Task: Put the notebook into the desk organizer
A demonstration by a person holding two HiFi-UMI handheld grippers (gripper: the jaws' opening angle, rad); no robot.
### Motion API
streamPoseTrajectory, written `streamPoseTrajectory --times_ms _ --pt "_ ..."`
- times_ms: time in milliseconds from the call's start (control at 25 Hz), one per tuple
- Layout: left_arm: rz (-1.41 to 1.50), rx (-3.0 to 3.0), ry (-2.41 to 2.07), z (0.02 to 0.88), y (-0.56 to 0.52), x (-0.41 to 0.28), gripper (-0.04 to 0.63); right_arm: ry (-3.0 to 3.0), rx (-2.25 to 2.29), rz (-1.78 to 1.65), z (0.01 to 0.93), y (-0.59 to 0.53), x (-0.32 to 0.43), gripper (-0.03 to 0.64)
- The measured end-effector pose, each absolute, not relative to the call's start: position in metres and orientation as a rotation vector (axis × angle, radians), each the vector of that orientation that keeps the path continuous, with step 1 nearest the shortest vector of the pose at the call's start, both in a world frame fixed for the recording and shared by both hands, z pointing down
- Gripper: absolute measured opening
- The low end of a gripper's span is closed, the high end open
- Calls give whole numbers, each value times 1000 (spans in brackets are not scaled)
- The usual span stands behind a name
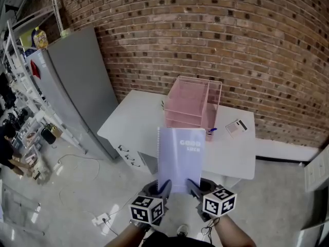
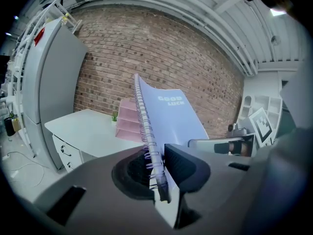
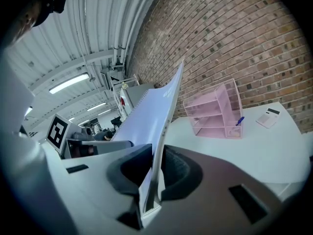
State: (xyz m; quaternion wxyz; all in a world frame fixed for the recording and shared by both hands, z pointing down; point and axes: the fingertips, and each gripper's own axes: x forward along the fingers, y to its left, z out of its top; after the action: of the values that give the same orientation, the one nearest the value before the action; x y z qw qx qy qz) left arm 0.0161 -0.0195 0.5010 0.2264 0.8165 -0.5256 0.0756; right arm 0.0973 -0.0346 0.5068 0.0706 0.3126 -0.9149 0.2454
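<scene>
Both claws are squeezing the bottom edge of the notebook [image 1: 181, 156], the left claw [image 1: 163, 188] near the spiral and the right claw [image 1: 194, 188] beside it, holding it up in the lower middle of the frame. Above it, the pink desk organizer [image 1: 187, 104] is sitting on the white counter [image 1: 131, 122].

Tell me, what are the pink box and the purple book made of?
The pink box looks like clear, glossy plastic: you can see its shelves through the walls. The purple book seems to be paper with a smooth, thin card or plastic cover, since it bends a little; its spiral looks like purple-coated wire or plastic, hard to tell which.
</scene>
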Motion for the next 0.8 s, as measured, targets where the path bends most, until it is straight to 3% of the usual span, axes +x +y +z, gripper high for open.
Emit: streamPoseTrajectory --times_ms 800 --pt "223 2321 -1321 507 -100 28 66 -2696 1080 784 513 -109 110 52"
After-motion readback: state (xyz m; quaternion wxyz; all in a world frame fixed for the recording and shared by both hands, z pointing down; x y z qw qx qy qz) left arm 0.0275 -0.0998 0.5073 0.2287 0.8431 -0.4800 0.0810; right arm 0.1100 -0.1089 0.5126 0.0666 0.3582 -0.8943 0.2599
